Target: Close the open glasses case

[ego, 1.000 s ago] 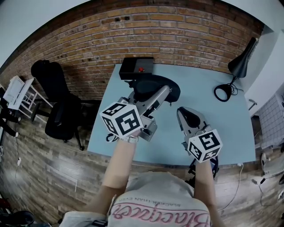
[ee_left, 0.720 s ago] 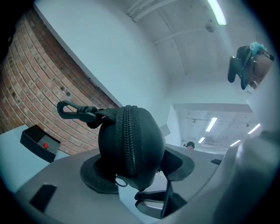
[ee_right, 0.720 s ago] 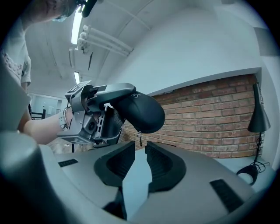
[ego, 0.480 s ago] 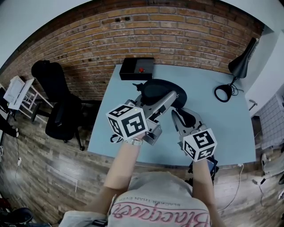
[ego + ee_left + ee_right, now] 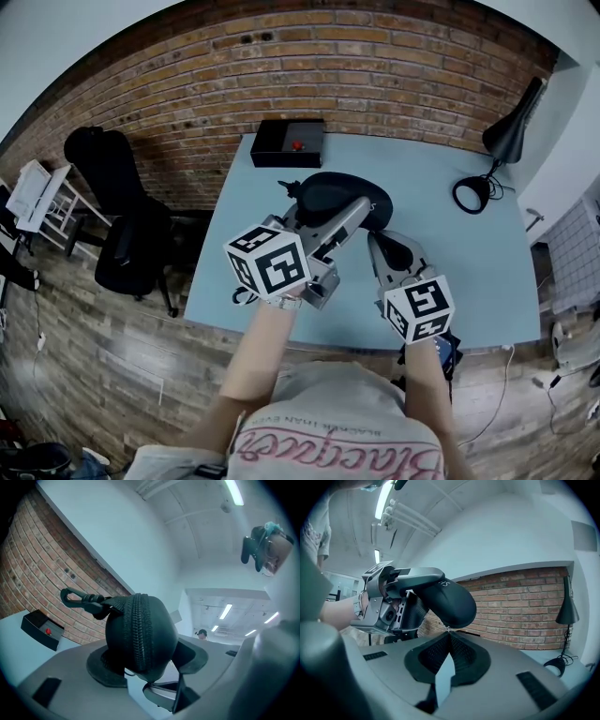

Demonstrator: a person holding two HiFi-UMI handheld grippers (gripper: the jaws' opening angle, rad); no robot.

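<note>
The black zippered glasses case hangs above the table, gripped across its width by my left gripper. In the left gripper view the case fills the gap between both pads, its zipper seam facing the camera and a carabiner clip sticking out at the left. My right gripper points at the case's near right end. In the right gripper view its jaws are pinched together right under the case, with a small metal zipper pull at the pinch.
The light blue table carries a black box with a red button at its far edge. A black desk lamp and its coiled cord stand at the right. A black office chair stands left of the table.
My right gripper has moved in and to the left, up to the case's end. The left gripper and the case have shifted slightly toward it.
</note>
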